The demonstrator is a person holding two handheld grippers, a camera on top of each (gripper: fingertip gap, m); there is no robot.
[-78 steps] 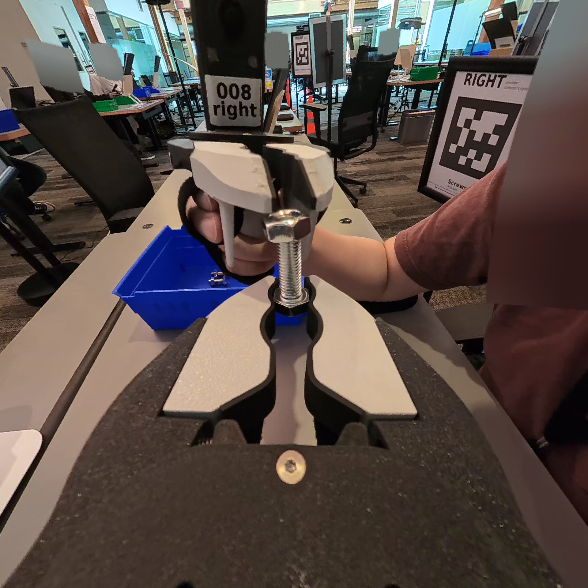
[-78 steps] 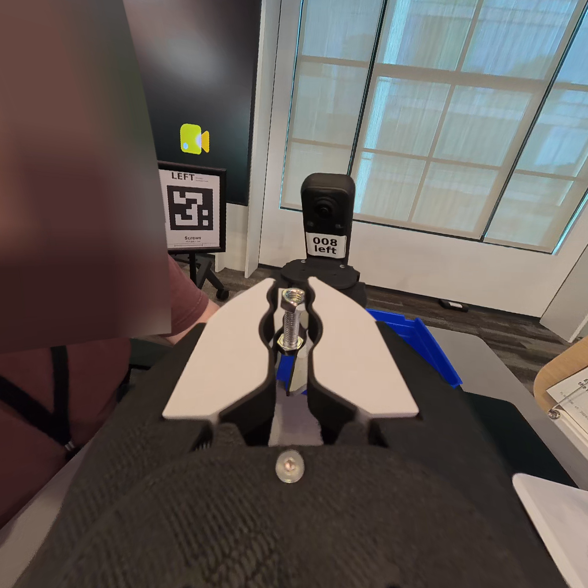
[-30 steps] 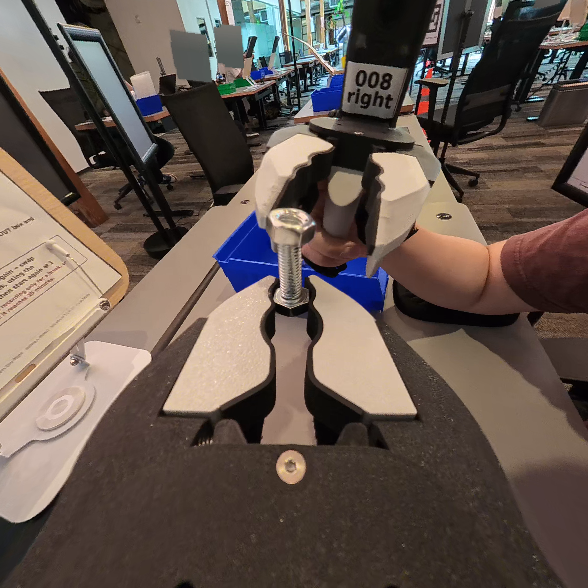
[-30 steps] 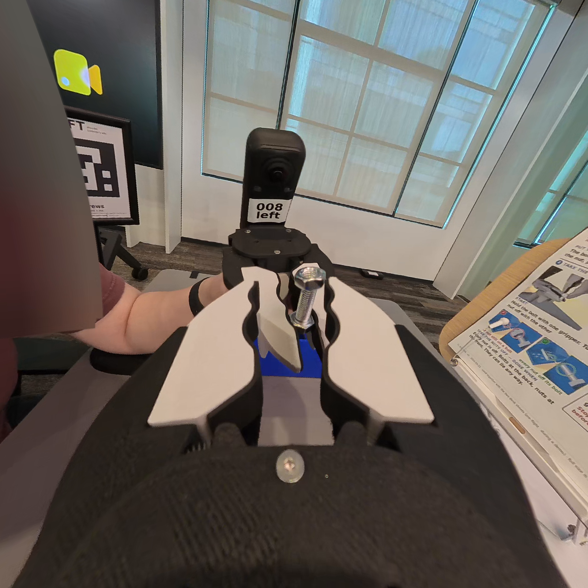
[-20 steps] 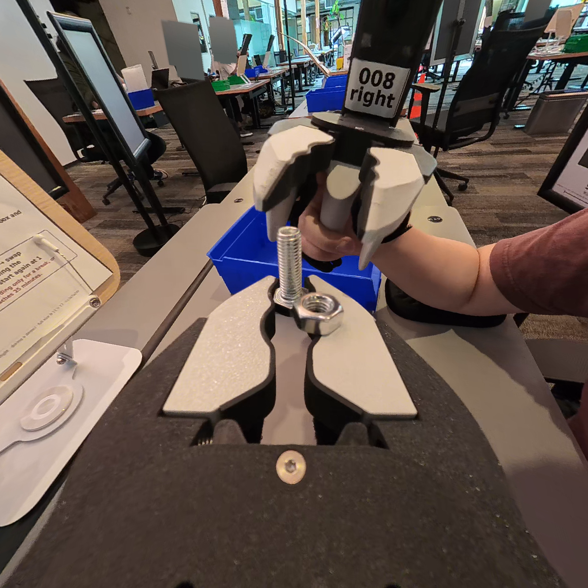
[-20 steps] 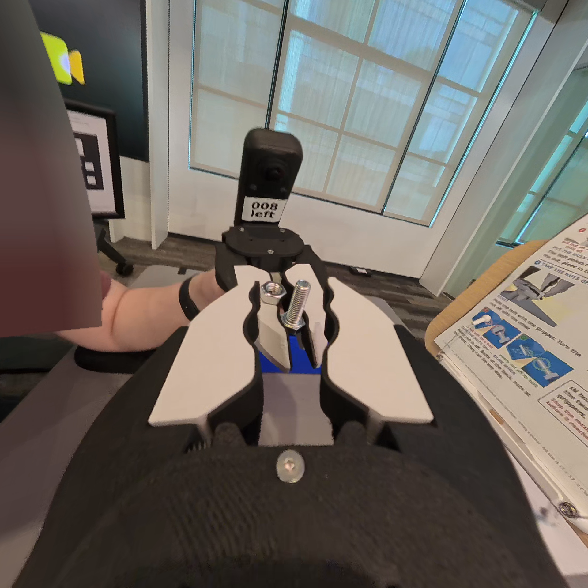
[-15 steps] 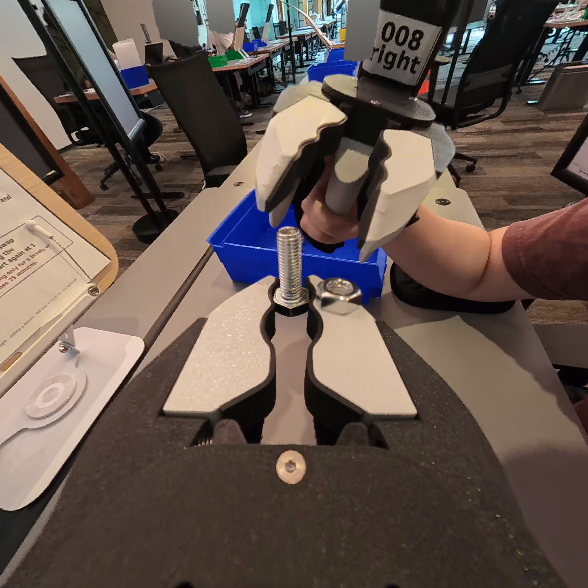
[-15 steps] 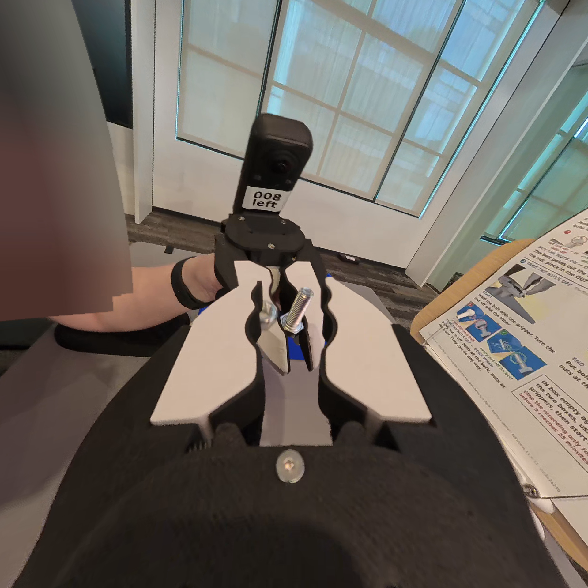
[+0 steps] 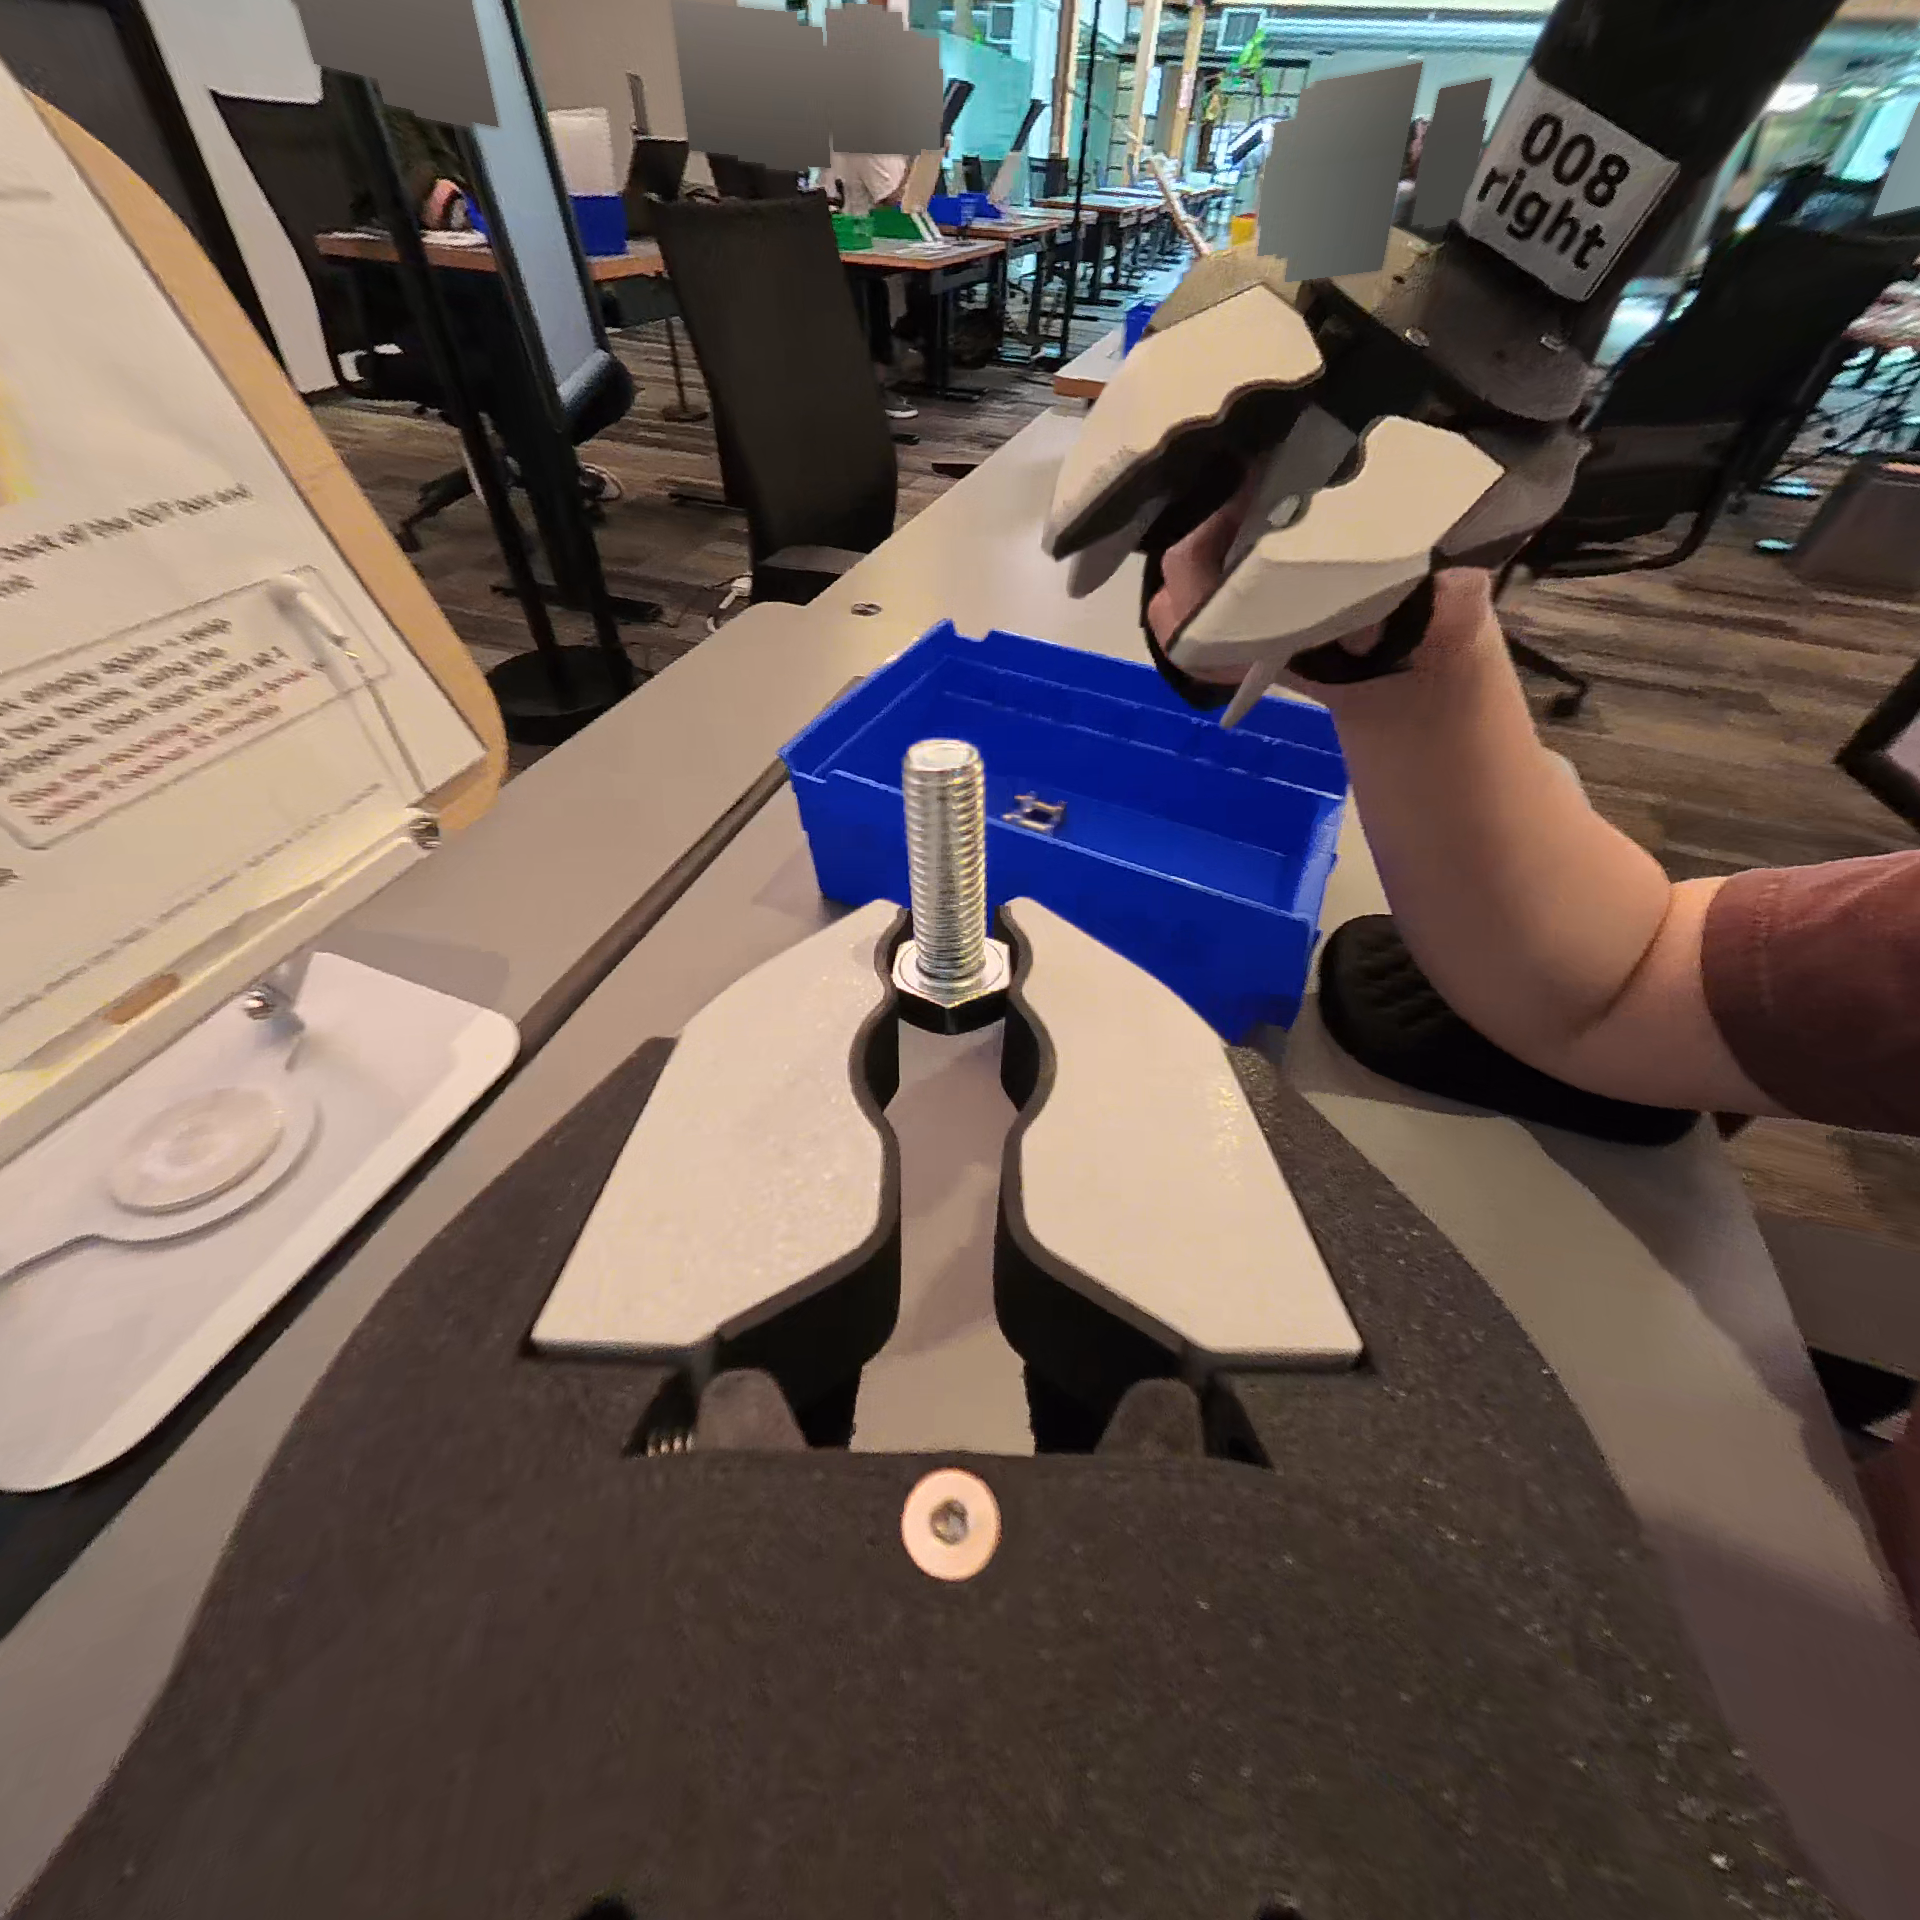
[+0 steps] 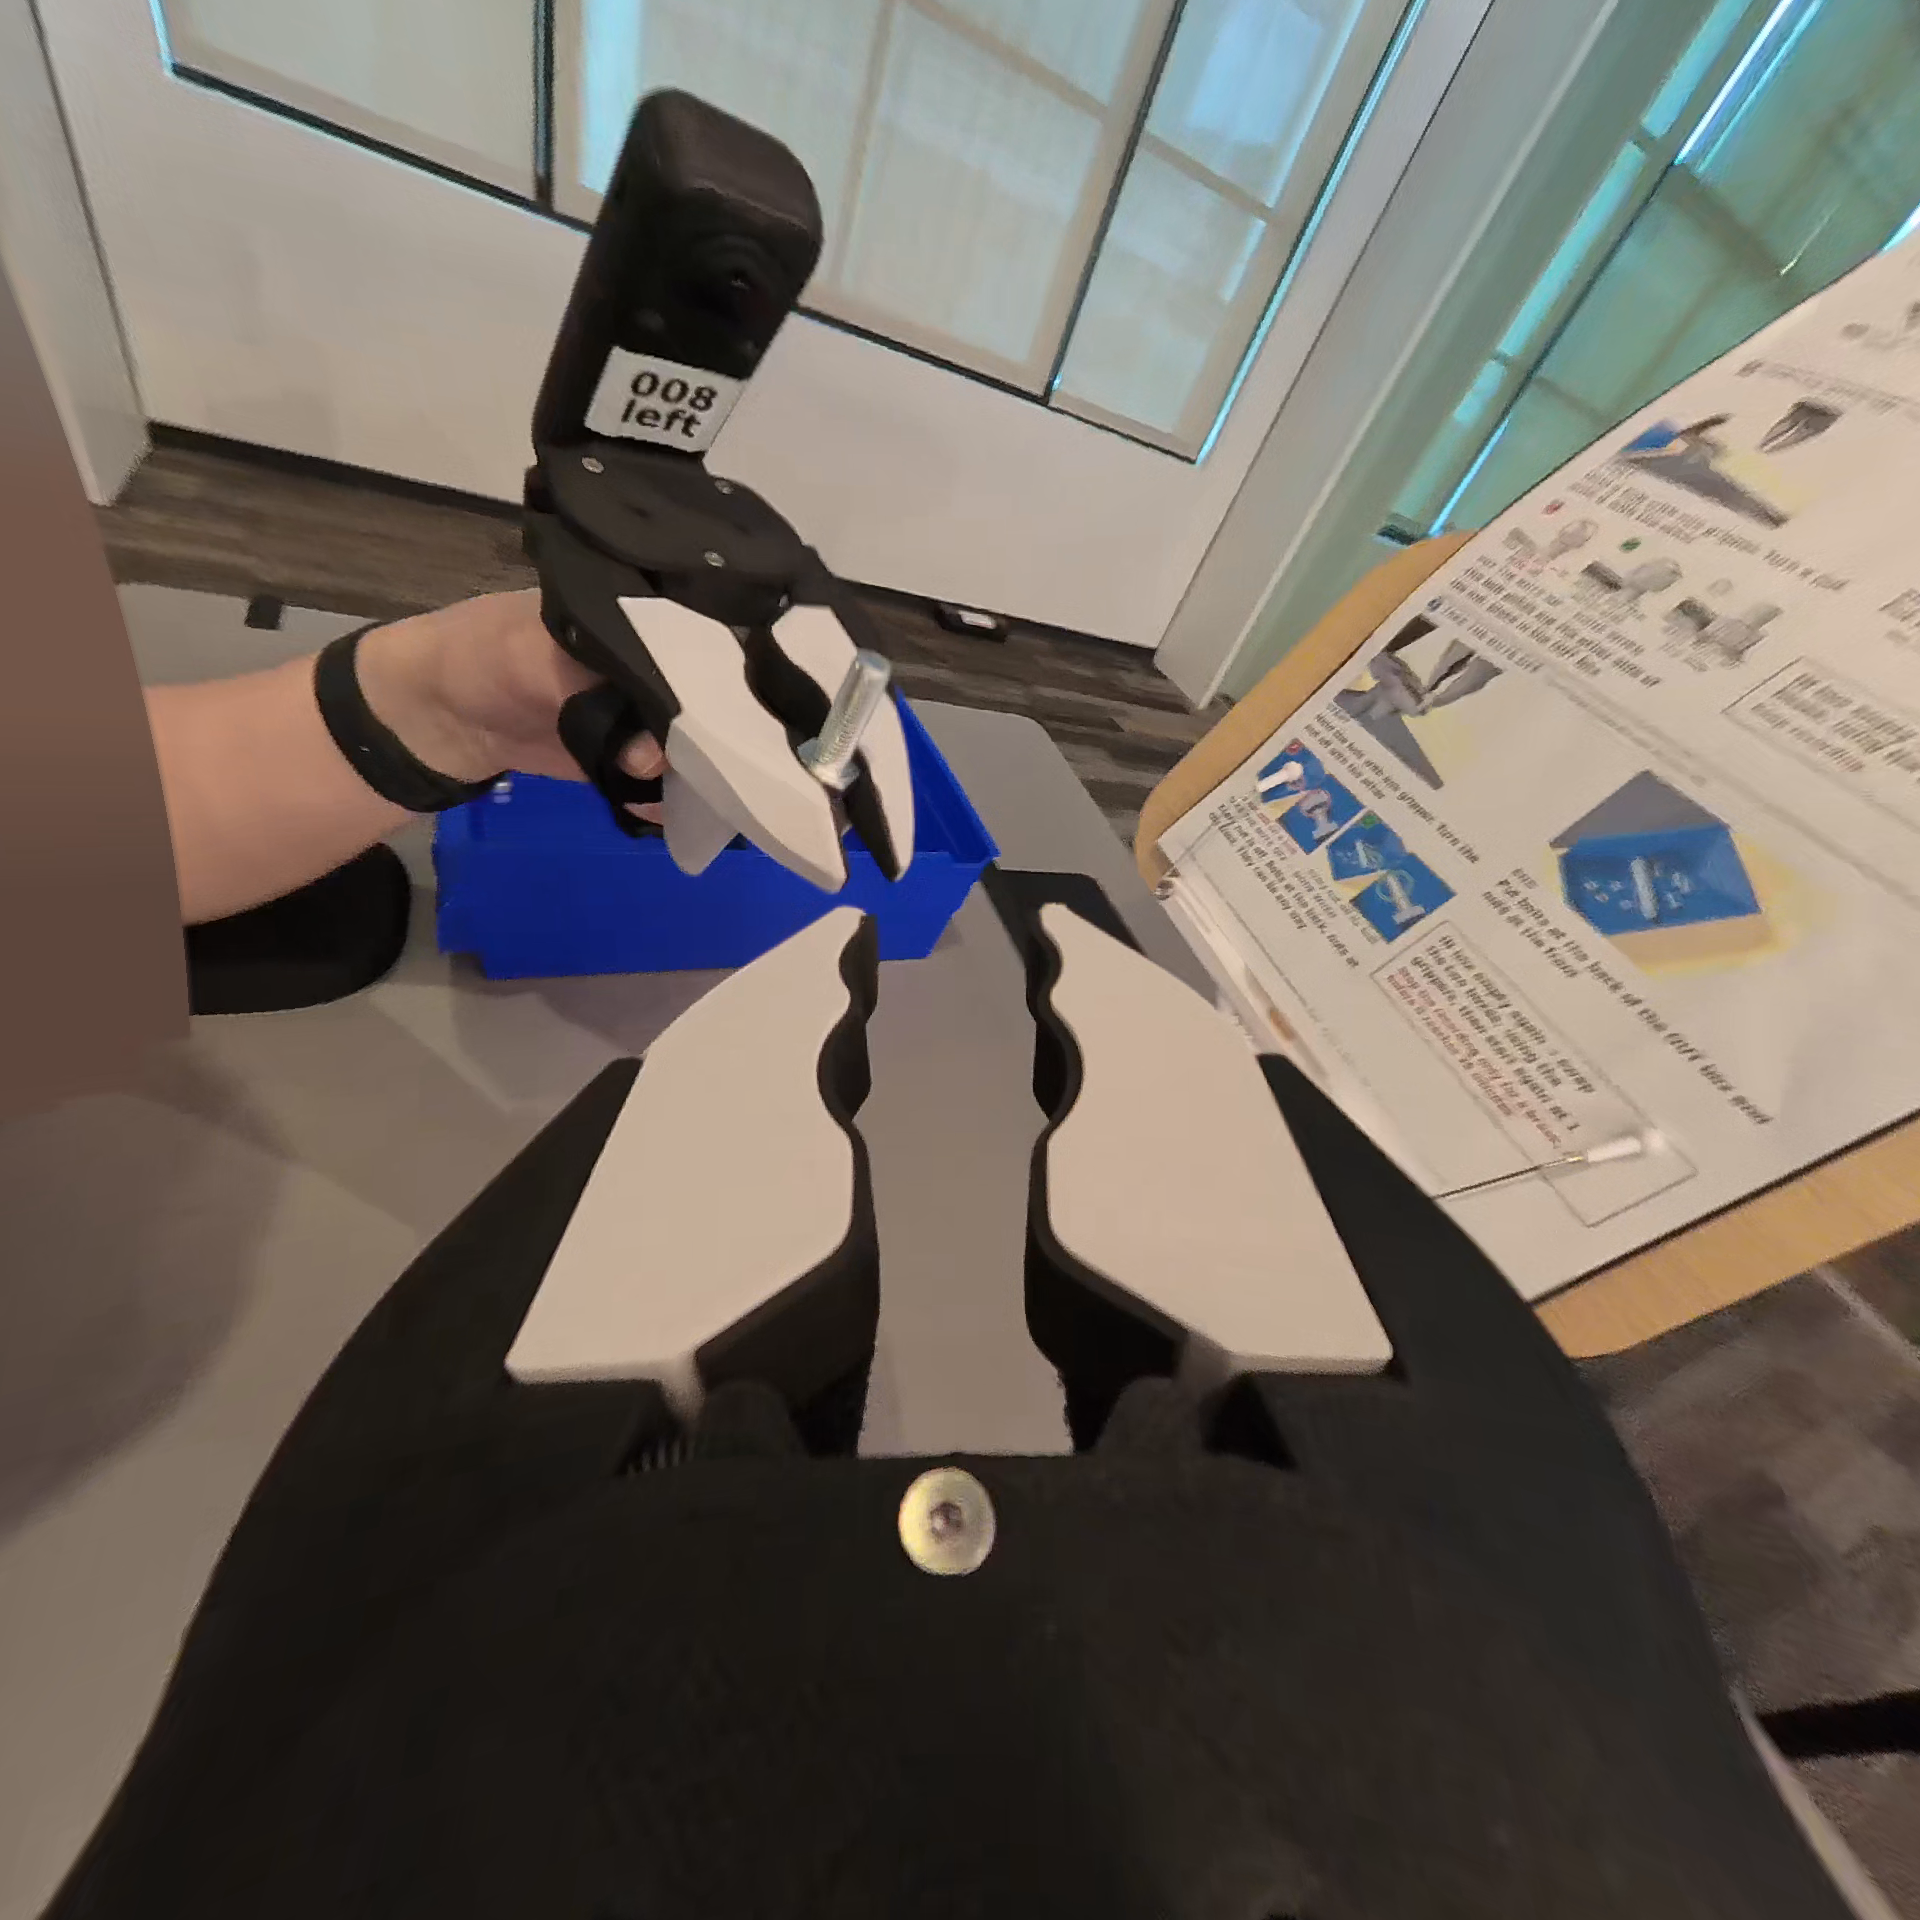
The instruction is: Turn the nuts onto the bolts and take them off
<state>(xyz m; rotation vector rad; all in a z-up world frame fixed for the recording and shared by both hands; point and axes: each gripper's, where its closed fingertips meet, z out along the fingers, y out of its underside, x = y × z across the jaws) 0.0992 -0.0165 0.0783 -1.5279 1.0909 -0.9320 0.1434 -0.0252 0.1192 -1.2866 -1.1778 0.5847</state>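
My left gripper is shut on the hex head of a silver bolt, whose bare threaded shaft stands upright with no nut on it. My right gripper hangs open and empty above the back right of a blue bin. In the right wrist view my right gripper is open with nothing between its fingers. There the left gripper holds the bolt tilted over the blue bin. A small metal piece lies in the bin. The loose nut is out of sight.
An instruction board on a white base stands at the left of the grey table; it also shows in the right wrist view. A black wrist pad lies beside the bin. Office chairs and desks stand beyond. Left tips to right tips: about 7 centimetres.
The nut came off the bolt's top, lay on the left gripper's right finger, and is now gone from view. The right gripper pulled away up and to the right and opened wider.
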